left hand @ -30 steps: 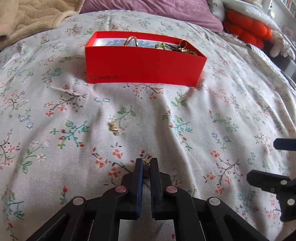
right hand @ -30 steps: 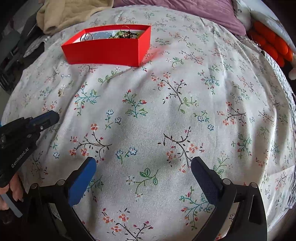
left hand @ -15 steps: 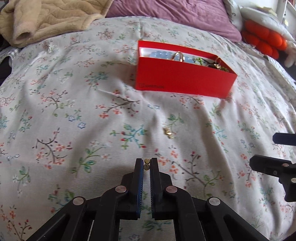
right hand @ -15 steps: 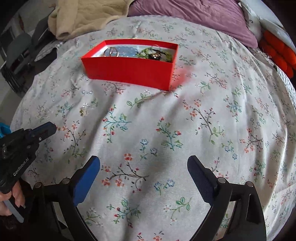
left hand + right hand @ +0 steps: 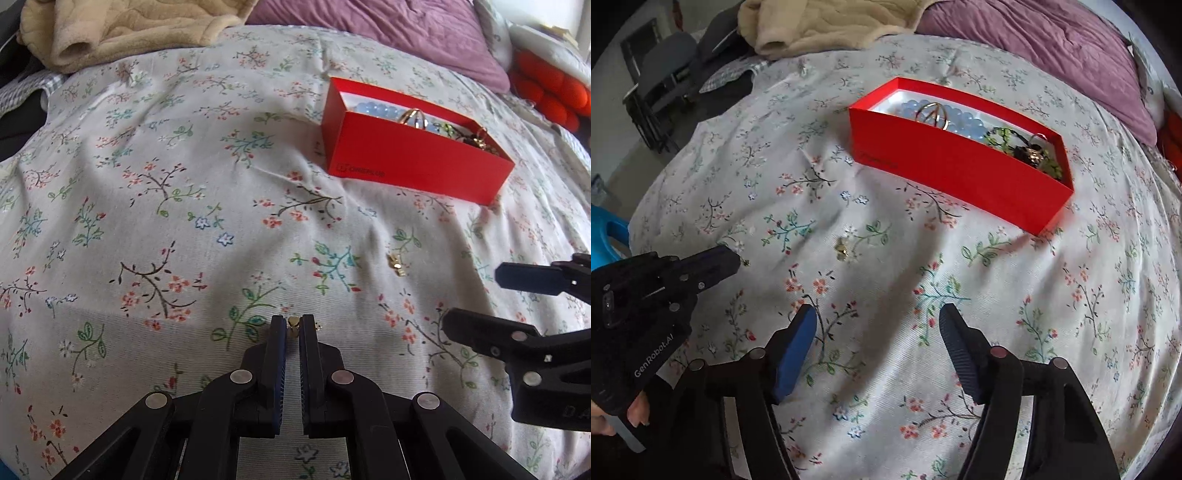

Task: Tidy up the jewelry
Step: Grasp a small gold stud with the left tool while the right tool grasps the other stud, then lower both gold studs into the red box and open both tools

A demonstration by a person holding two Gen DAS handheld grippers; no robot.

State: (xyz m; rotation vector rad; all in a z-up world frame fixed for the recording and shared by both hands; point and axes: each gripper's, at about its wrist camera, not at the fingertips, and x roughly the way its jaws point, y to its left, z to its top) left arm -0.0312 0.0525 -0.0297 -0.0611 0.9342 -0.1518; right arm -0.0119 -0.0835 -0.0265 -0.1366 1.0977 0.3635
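The left gripper (image 5: 291, 326) has its fingers drawn narrow, nipping a small gold stud (image 5: 293, 322) right at the tips; the piece sits between the two pads with its round head showing in the slit. In the right wrist view that same gripper (image 5: 737, 258) comes in from the left, and a tiny gold speck shows at its tip.

A second small gold earring (image 5: 396, 263) lies loose on the flowered bedspread (image 5: 147, 221), ahead of the left fingers and off to their right, roughly midway to the red box (image 5: 413, 162). From the right gripper (image 5: 875, 332) the same earring (image 5: 843, 246) lies ahead of the fingers, a little left of their gap and apart from both.

The right fingers stand wide apart, holding nothing, with only bedspread between them.

The red box (image 5: 953, 170) sits farther ahead of both grippers, to the right of the left fingers. It is open on top, with pale blue beads (image 5: 955, 120), a gold ring (image 5: 932, 112) and a dark tangle of green and gold pieces (image 5: 1030, 151) inside.
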